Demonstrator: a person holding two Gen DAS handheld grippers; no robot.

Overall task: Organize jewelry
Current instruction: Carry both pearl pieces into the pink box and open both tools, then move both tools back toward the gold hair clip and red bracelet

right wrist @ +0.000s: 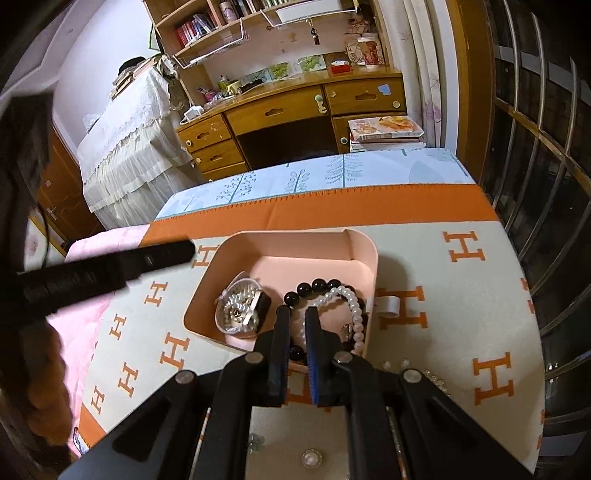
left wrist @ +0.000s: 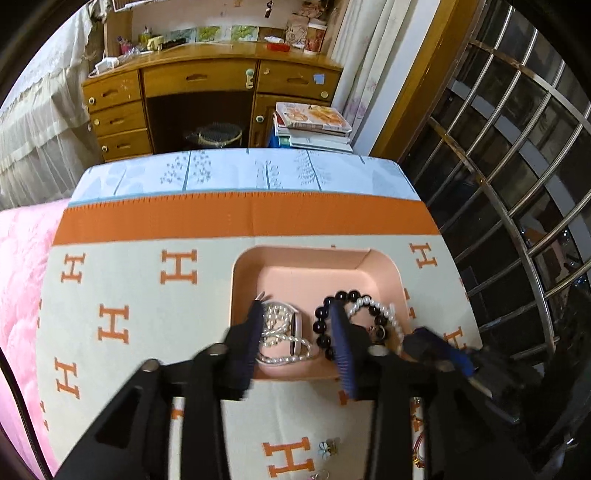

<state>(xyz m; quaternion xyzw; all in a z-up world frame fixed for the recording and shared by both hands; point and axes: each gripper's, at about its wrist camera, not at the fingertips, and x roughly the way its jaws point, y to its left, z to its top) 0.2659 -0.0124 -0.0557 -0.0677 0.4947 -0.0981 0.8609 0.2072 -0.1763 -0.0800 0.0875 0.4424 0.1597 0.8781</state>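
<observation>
Black left hand-held gripper [left wrist: 299, 332], blue ribbed pads, silver pivot screws, matching right hand-held gripper [right wrist: 298, 334]

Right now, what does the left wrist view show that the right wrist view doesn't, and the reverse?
Only the left wrist view shows a small flower-shaped piece on the cloth near the camera, and the wire basket under the desk. Only the right wrist view shows the bookshelf and a round pearl-like piece on the cloth. Both show the pink tray holding a black bead bracelet and a pearl bracelet.
</observation>
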